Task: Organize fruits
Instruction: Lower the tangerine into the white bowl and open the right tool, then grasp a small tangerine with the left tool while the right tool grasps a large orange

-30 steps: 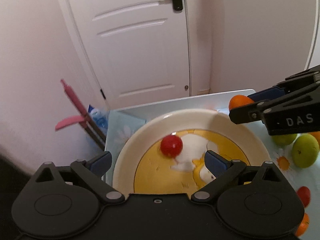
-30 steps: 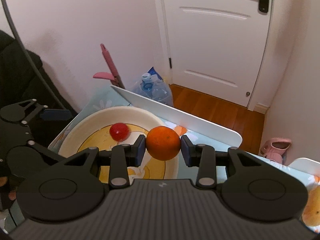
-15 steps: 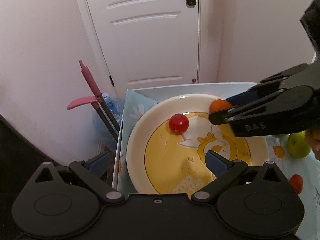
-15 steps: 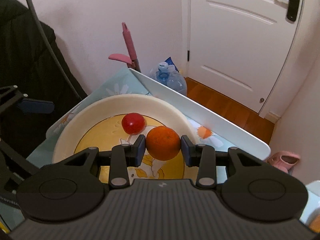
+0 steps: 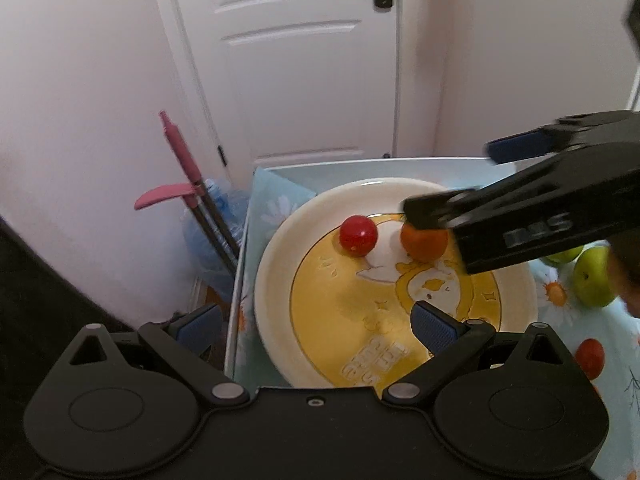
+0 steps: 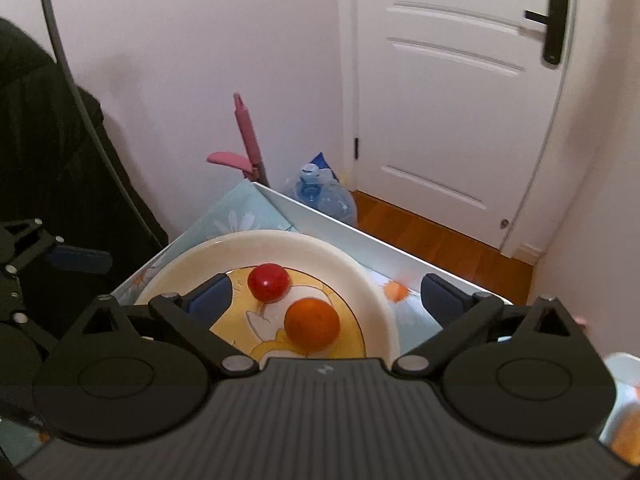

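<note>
Now both grippers — right gripper over orange, left gripper — spread wide above plate.

One plate stood on the tabletop. Two fruits lay on it: one red tomato and one orange. To the right of the plate, two green apples showed, one whole and one partly hidden behind it, and one more red tomato lay nearer. Two grippers were in view, the left gripper and the right gripper. Beyond the far edge stood one water bottle and one door.
</note>
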`<state>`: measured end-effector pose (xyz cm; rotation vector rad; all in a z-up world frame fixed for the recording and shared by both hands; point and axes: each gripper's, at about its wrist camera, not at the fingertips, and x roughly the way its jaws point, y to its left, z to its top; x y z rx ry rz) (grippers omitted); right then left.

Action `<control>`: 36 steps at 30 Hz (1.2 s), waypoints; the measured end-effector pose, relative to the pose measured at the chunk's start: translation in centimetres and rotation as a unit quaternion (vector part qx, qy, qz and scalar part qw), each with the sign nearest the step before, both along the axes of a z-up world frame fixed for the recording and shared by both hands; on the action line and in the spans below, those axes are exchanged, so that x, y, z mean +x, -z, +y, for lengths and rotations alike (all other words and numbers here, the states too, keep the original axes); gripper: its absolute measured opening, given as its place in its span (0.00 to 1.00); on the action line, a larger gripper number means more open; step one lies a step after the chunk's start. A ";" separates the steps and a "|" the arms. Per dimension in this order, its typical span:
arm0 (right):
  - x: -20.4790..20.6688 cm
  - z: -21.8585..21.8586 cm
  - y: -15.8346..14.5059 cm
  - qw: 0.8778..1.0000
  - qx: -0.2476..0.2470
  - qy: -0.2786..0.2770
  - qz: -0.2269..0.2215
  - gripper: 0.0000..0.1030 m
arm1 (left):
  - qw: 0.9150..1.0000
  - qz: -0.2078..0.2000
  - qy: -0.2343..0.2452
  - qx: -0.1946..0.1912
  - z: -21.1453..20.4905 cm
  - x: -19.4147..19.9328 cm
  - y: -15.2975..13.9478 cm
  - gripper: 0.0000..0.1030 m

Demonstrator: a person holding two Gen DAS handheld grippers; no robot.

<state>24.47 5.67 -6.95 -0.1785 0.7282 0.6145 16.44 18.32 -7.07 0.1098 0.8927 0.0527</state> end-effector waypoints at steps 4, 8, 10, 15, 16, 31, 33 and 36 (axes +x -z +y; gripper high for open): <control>-1.1 -1.4 -1.8 1.000 0.005 0.023 -0.001 1.00 | 1.000 -0.014 0.002 -0.002 0.1 -0.8 -0.7 0.99; -2.5 -3.2 -3.7 0.999 0.011 0.049 -0.006 1.00 | 0.999 -0.037 0.006 -0.024 0.2 -1.9 -2.0 0.99; -3.3 -4.4 -4.8 0.998 0.019 0.060 -0.010 1.00 | 0.999 -0.044 0.007 -0.028 0.0 -2.3 -2.9 0.99; -5.2 -7.3 -6.9 0.996 0.024 0.088 -0.011 1.00 | 0.998 -0.058 0.008 0.010 -1.7 -3.6 -4.9 0.99; -5.6 -7.9 -7.2 0.995 0.025 0.093 -0.011 1.00 | 0.998 -0.064 0.010 0.018 -2.2 -4.0 -5.3 0.99; -14.0 -19.7 -8.2 0.989 0.023 0.141 -0.022 1.00 | 0.993 -0.120 0.013 0.020 -8.6 -10.9 -8.0 0.99; -14.9 -21.0 -7.9 0.989 0.021 0.143 -0.019 1.00 | 0.993 -0.119 0.014 0.026 -9.8 -11.5 -8.0 0.99; -16.0 -22.7 -7.4 0.989 0.016 0.145 -0.016 1.00 | 0.993 -0.118 0.012 0.027 -11.3 -12.4 -7.7 0.99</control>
